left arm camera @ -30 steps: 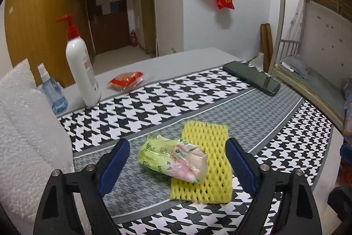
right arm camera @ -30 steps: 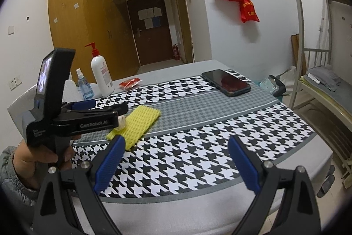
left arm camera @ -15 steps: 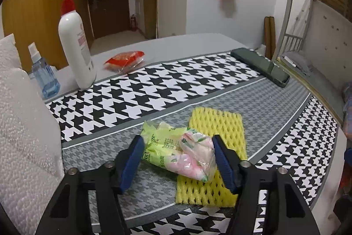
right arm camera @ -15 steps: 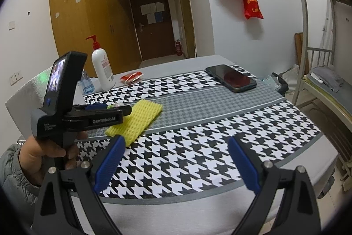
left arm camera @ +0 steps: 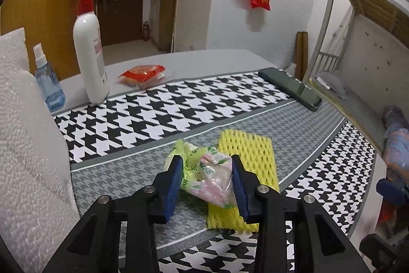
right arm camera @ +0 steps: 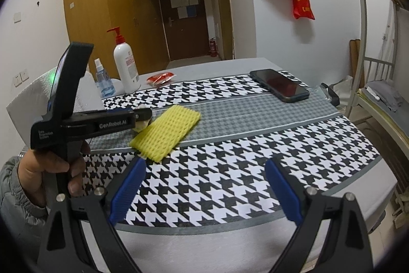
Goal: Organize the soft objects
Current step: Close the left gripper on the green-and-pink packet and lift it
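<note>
Left gripper (left arm camera: 207,177), jaws just closing, clamps the packet (left arm camera: 204,174) at lower centre; its long axis runs upper left to lower right, overlapping the yellow net (left arm camera: 251,152). Right gripper (right arm camera: 204,192) stands released.

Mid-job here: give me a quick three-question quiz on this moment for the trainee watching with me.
1. True or false: the right gripper holds the yellow foam net.
2. What sits between the blue pads of the left gripper?
A. the phone
B. the crinkled plastic packet
C. the spray bottle
3. Fill in: the packet lies partly on the ____.

Key:
1. False. Its jaws stand wide open over the houndstooth cloth, with nothing between them.
2. B. The jaws have just been closing, and both pads now press the packet's sides.
3. Yellow foam net.
</note>
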Action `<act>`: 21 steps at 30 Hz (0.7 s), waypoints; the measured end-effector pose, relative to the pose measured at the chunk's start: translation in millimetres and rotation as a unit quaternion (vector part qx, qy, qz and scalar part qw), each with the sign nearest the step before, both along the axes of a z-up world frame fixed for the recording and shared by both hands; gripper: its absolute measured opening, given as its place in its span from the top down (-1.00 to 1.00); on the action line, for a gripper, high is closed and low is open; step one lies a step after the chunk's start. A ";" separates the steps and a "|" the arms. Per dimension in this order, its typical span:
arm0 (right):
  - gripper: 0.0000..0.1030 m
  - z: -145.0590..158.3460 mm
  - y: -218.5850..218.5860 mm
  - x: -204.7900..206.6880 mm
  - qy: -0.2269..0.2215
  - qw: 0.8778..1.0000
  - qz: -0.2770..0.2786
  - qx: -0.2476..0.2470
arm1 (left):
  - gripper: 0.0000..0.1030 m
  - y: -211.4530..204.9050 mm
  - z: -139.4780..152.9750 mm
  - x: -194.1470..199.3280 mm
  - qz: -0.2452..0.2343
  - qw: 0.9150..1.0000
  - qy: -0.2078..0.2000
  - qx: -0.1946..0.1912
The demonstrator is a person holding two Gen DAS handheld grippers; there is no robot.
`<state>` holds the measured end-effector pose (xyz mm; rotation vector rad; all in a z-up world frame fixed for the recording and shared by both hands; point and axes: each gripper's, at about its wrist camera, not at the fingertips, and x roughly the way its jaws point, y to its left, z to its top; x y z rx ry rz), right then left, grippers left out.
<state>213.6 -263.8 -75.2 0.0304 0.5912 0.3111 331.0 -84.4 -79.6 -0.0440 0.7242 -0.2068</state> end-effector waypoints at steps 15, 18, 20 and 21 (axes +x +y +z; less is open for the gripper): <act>-0.87 3.0 5.6 -8.1 0.004 1.000 0.005 -0.018 | 0.49 2.3 -8.4 7.6 0.011 0.999 0.025 0.024; -0.87 4.2 6.3 -8.9 0.003 1.000 0.007 -0.019 | 0.31 4.8 -11.3 11.0 0.018 0.999 0.034 0.026; -0.87 4.3 7.7 -9.8 0.002 1.000 0.009 -0.021 | 0.17 7.4 -15.7 15.5 0.020 0.998 0.049 0.022; -0.87 4.2 8.5 -9.9 0.003 1.000 0.009 -0.022 | 0.17 9.0 -17.8 17.6 0.023 0.998 0.057 0.020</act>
